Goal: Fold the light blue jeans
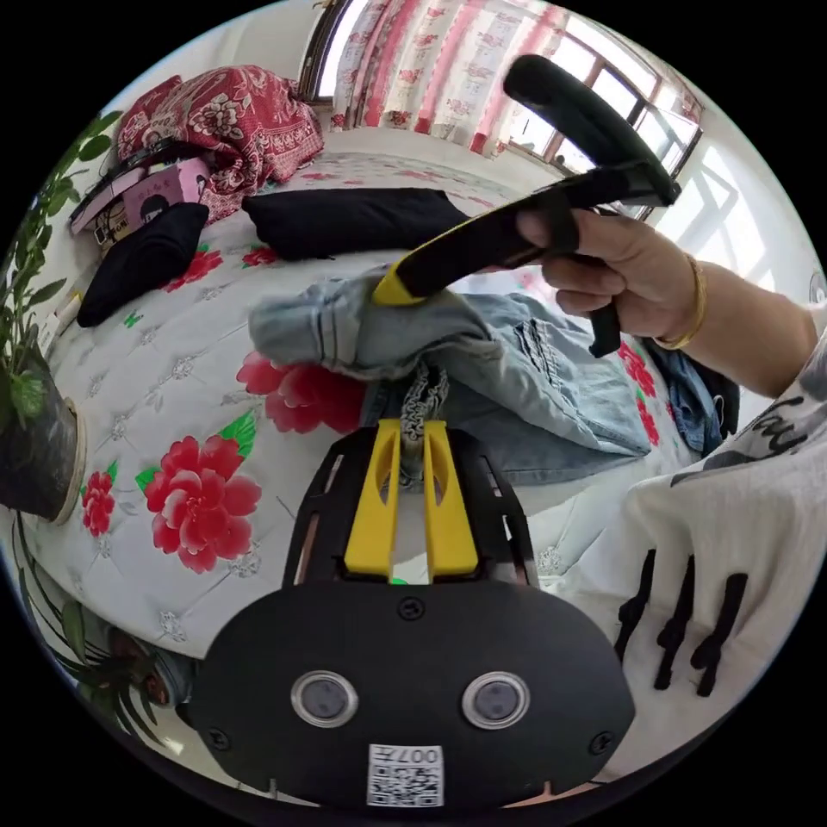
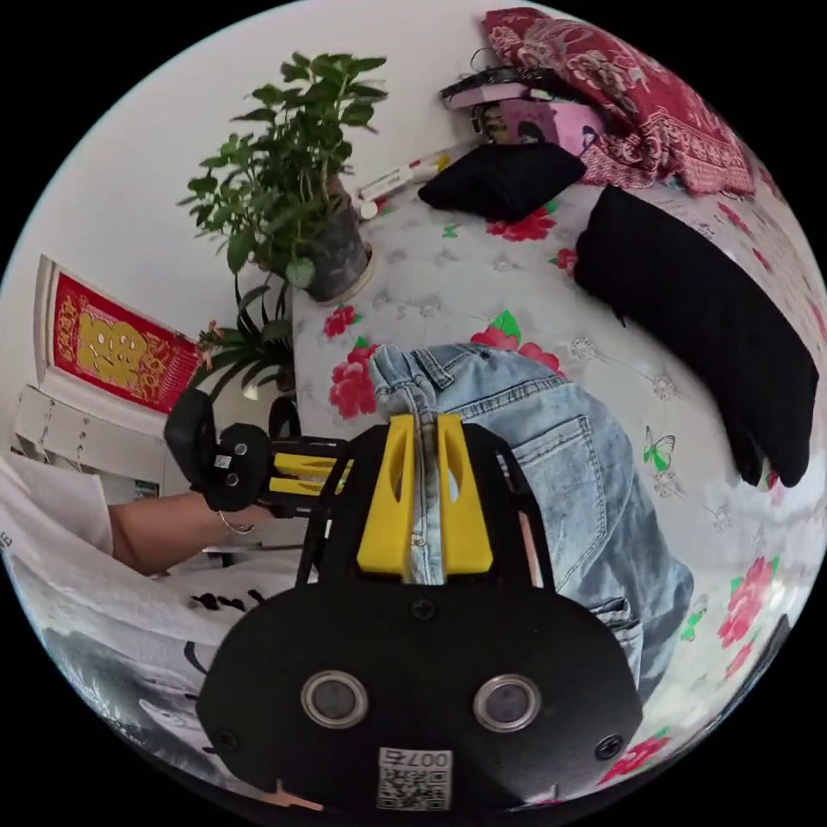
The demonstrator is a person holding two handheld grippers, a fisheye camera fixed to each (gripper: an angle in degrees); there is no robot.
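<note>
The light blue jeans (image 1: pixel 525 379) lie bunched on a flowered bed cover (image 1: pixel 172 362). My left gripper (image 1: pixel 414 428) is shut on a chain-like strip hanging from the jeans' near edge. My right gripper (image 1: pixel 389 291), held by a hand (image 1: pixel 629 267), reaches in from the upper right, and its yellow tips pinch a raised fold of denim. In the right gripper view the jeans (image 2: pixel 560 465) spread away from my right gripper (image 2: pixel 423 420), whose jaws are shut on the waistband edge. My left gripper (image 2: pixel 301 474) shows at the left of that view, in a hand.
Black folded clothes (image 1: pixel 345 220) and a black cushion (image 1: pixel 142 258) lie farther back on the bed, beside a red patterned cloth (image 1: pixel 224 121). A potted plant (image 2: pixel 301 198) stands at the bed's corner. Darker denim (image 1: pixel 689 396) lies beside the person's white sleeve (image 1: pixel 732 534).
</note>
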